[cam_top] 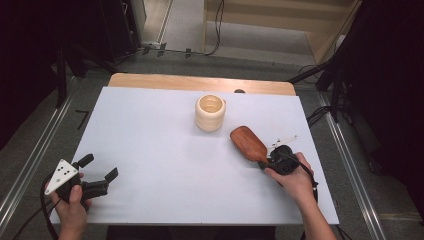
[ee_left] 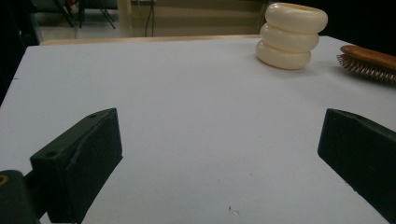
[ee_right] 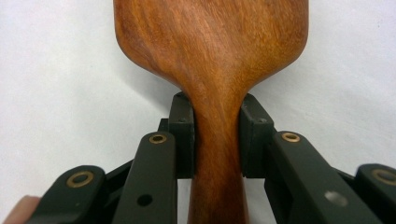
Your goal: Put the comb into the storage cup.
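R gripper [ee_right: 217, 140] is clamping the handle of the reddish-brown wooden paddle hairbrush [cam_top: 247, 142], lying on the white table [cam_top: 160, 150] just beside a cream ribbed ring-stacked cup [cam_top: 210, 112]. L gripper [cam_top: 100, 175] is hanging wide open w/ nothing between jaws, near table's front-left corner.

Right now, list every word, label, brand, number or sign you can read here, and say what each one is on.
There is none to read.
The wooden hairbrush shows only plain grain, no brand stamp.
The cream ringed cup is unmarked.
The white table cover carries no print.
The grey plate on the left gripper bears only dark holes, no characters.
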### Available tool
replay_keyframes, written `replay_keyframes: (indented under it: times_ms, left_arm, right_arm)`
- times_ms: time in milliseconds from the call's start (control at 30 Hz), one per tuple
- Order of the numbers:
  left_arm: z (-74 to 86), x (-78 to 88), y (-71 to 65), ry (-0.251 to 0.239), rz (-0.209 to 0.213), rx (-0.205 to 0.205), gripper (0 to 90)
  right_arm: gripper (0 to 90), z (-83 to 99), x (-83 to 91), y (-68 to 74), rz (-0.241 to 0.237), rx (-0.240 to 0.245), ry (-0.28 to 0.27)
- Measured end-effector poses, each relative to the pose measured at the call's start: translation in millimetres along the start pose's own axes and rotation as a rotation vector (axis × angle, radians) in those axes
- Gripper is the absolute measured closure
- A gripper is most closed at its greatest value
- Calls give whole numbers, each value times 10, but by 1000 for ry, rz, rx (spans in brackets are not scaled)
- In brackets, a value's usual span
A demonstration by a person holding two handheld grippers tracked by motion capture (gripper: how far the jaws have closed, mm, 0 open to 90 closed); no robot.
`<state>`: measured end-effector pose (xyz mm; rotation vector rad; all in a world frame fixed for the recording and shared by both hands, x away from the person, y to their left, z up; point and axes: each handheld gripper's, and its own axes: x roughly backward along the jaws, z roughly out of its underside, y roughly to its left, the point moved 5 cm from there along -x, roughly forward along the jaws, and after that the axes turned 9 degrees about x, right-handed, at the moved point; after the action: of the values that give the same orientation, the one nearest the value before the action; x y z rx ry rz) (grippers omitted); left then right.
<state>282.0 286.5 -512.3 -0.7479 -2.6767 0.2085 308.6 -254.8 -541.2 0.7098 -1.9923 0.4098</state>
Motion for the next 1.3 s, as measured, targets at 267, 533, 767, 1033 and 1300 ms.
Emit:
replay_keyframes:
  times_ms: [267, 533, 767, 1033, 1300]
  left_arm:
    - [-7, 4, 15, -4, -3, 14, 0]
    - [-9, -4, 19, 4, -2, 13, 0]
    - [-18, -23, 3, 18, 1, -4, 0]
    - [-70, -57, -77, 43, 1, -22, 0]
    - [-129, -161, -315, 47, 46, -53, 0]
  right_arm:
    - [694, 22, 1, 34, 5, 13, -38]
    - [695, 21, -4, 82, -6, -8, -122]
    - [694, 2, 15, 121, 18, -7, -185]
    - [695, -15, 113, 135, 17, -49, -311]
    - [695, -79, 218, 197, 45, -34, -396]
